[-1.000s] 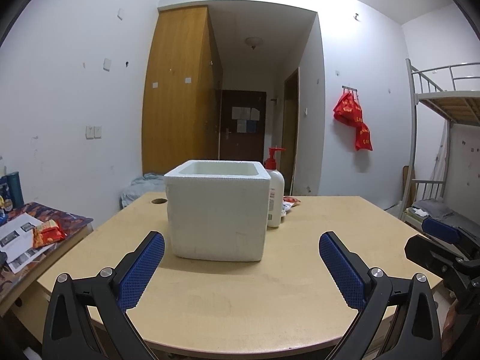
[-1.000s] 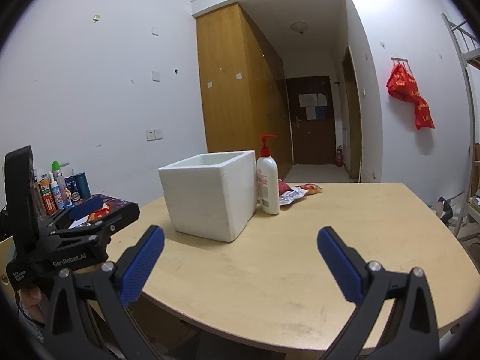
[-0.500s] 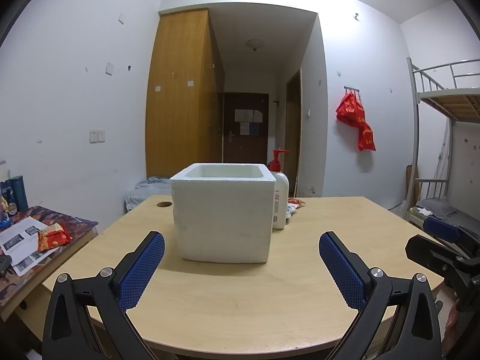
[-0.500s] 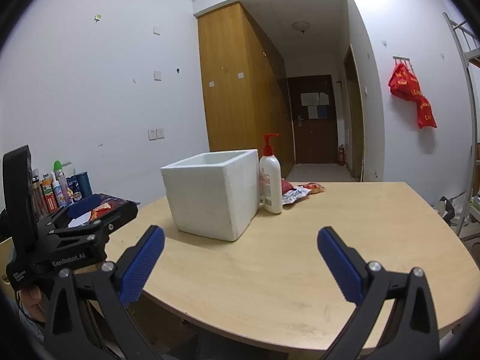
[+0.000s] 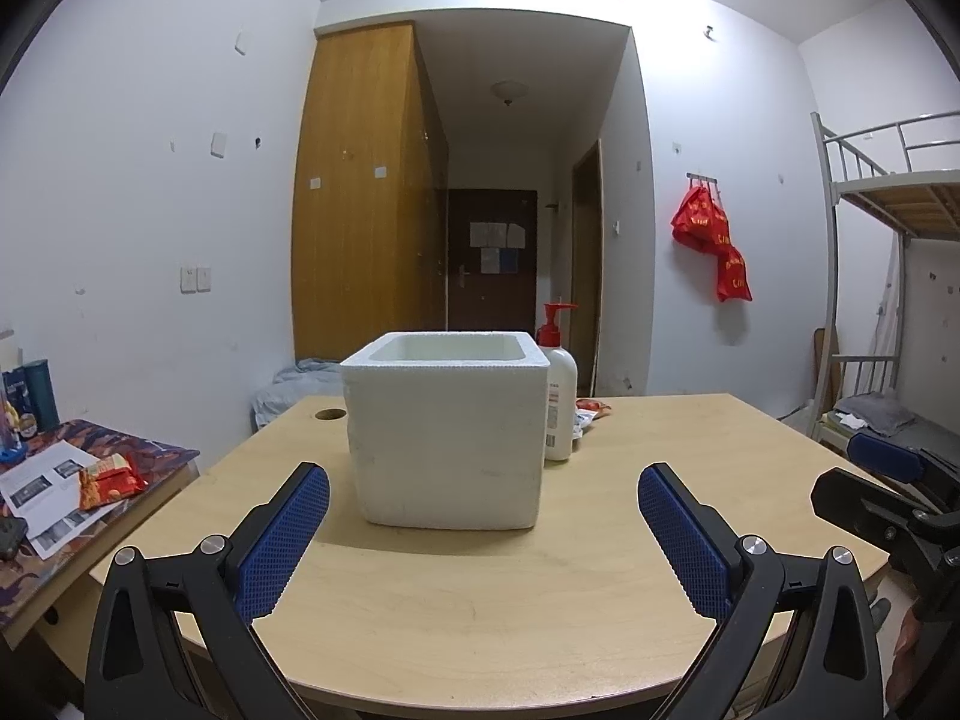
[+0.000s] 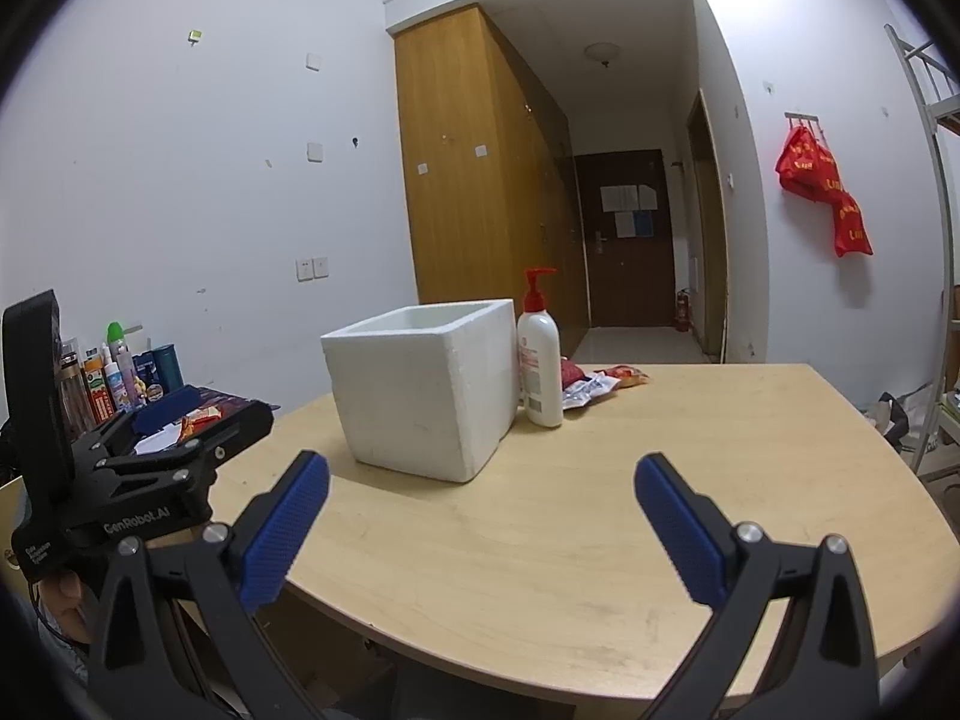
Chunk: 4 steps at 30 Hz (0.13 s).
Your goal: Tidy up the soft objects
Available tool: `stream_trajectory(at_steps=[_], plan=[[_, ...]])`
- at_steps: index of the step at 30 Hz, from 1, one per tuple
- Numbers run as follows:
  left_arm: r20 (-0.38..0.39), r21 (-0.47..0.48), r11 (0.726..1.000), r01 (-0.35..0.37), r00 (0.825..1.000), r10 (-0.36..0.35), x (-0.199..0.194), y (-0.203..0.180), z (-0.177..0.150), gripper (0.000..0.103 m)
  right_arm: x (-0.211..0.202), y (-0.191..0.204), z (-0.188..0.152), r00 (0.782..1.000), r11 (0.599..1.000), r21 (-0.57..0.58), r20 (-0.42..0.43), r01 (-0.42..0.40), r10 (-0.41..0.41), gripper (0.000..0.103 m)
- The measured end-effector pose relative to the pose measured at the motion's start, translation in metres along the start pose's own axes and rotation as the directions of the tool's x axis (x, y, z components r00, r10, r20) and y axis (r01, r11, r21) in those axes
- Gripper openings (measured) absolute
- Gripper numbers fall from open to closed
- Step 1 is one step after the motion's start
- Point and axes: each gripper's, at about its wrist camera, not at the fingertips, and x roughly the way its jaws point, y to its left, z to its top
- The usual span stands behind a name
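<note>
Both tongs [image 5: 483, 516] [image 6: 480, 513] level, jaws spread.

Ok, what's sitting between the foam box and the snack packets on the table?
The lotion pump bottle stands between the foam box and the snack packets, clearest in the right wrist view.

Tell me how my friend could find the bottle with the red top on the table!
Look at the round wooden table and find the big white foam box on it. The pump bottle stands upright right beside the box. It is white with a red pump, while the snack packets behind it lie flat.
</note>
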Motion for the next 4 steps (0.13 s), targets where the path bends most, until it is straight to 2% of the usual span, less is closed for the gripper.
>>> stream_trajectory(at_steps=[4], plan=[[0.012, 0.007, 1.0, -0.005, 1.0, 0.005, -0.002, -0.0015, 0.0002, 0.103, 0.0009, 0.0004, 0.0, 1.0, 1.0, -0.001, -0.005, 0.003, -0.003, 0.103]])
